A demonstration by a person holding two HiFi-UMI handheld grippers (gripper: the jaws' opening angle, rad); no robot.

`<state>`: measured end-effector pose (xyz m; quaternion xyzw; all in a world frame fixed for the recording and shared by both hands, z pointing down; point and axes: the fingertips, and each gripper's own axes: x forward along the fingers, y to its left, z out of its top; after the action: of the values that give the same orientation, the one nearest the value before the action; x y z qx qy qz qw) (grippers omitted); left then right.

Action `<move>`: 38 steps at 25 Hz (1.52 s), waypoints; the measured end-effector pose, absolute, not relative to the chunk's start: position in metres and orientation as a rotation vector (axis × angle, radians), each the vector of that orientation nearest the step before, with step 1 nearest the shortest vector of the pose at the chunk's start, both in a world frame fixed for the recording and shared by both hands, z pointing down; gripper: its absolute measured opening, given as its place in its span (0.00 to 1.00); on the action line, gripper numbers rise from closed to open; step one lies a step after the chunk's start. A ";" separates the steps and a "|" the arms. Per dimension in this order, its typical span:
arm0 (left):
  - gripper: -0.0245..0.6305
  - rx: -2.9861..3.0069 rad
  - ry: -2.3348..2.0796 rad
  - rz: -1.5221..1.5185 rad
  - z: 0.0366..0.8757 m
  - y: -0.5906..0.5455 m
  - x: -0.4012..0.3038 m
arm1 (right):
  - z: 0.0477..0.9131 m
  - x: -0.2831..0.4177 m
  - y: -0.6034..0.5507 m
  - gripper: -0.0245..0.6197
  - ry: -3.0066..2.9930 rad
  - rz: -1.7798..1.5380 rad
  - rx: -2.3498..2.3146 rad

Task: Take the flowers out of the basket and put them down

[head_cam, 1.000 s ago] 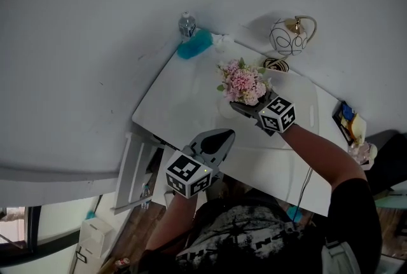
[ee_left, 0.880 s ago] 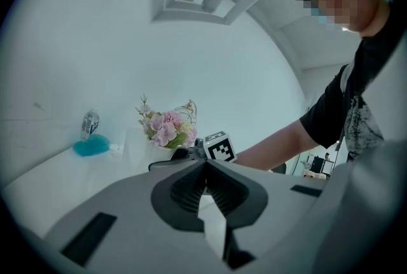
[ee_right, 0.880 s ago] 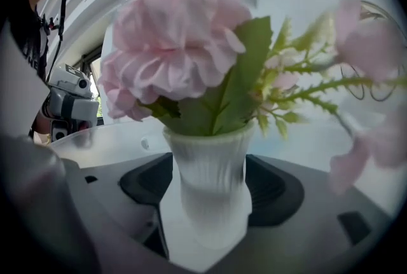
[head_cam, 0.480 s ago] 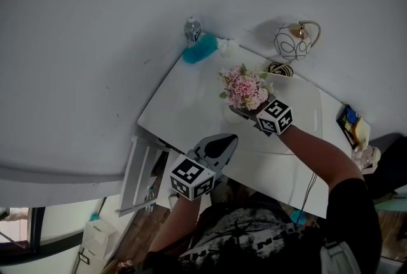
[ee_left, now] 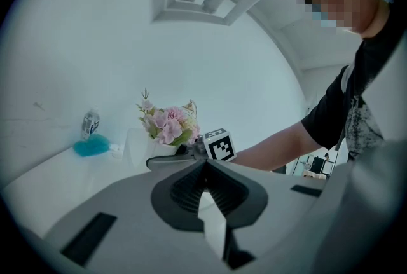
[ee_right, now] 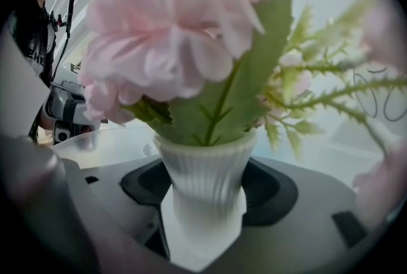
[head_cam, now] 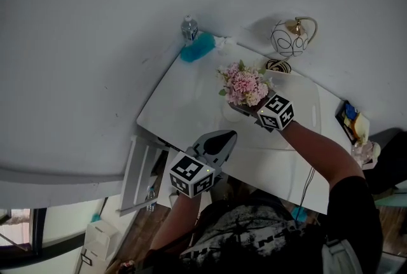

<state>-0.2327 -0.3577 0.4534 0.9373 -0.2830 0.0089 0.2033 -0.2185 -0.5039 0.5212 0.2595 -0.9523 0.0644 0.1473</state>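
Flowers [head_cam: 245, 85] in white vase [ee_right: 205, 180] clamped in right gripper [head_cam: 240, 109] jaws; left gripper [head_cam: 220, 138] jaws closed, empty, over table [head_cam: 184, 101] edge.

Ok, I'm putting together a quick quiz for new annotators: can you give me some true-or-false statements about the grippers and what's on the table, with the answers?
1. The right gripper is shut on the white vase that holds the pink flowers. True.
2. The left gripper holds the teal duster. False: its jaws are together on nothing, and the duster lies at the far corner of the table.
3. A bottle stands right by the teal duster. True.
4. The flowers lie flat on the table. False: they stand upright in the vase.
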 end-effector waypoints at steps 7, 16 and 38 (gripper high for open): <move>0.06 2.640 -0.780 0.032 0.447 -0.354 -0.225 | 0.498 -0.209 -0.495 0.55 -2.750 0.175 0.742; 0.06 2.701 -0.750 0.045 0.431 -0.348 -0.199 | 0.446 -0.176 -0.477 0.55 -2.772 0.122 0.746; 0.06 2.826 -0.534 0.052 0.404 -0.322 -0.078 | 0.357 -0.060 -0.413 0.55 -2.812 0.071 0.870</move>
<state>-0.0775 -0.3224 0.4037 0.9738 -0.1839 0.0180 0.1323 -0.0601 -0.4125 0.3574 0.2941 -0.9504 0.0239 0.0985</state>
